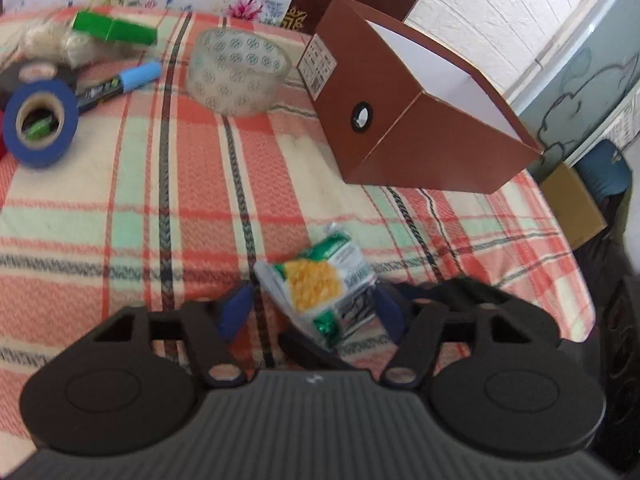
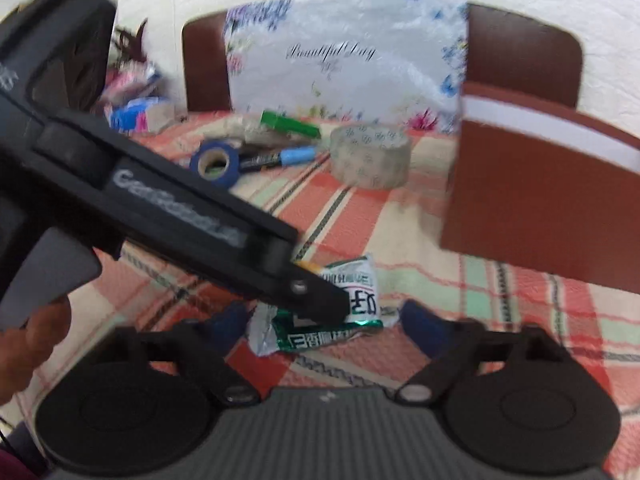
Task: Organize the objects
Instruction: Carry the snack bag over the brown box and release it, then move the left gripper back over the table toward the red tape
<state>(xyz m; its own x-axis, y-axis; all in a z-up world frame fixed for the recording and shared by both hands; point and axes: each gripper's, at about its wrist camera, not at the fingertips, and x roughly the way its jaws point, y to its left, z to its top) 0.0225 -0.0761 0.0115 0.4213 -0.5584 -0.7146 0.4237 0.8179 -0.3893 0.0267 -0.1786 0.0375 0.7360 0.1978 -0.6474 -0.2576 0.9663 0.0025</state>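
A green and white snack packet [image 1: 324,284] lies on the plaid cloth between the blue fingertips of my left gripper [image 1: 316,308], whose jaws stand open around it. In the right wrist view the same packet [image 2: 340,312] lies between the spread tips of my right gripper [image 2: 324,320], which is open, and the left gripper's body [image 2: 192,220] reaches over it from the left. A brown open box [image 1: 416,120] stands beyond the packet to the right, and it shows in the right wrist view [image 2: 540,200] too.
Clear tape roll [image 1: 236,72], blue tape roll [image 1: 40,124], blue-capped marker [image 1: 120,84], green box [image 1: 116,30] and a black tape roll [image 1: 36,74] lie at the back left. A floral bag [image 2: 344,64] and brown chairs [image 2: 524,52] stand behind the table.
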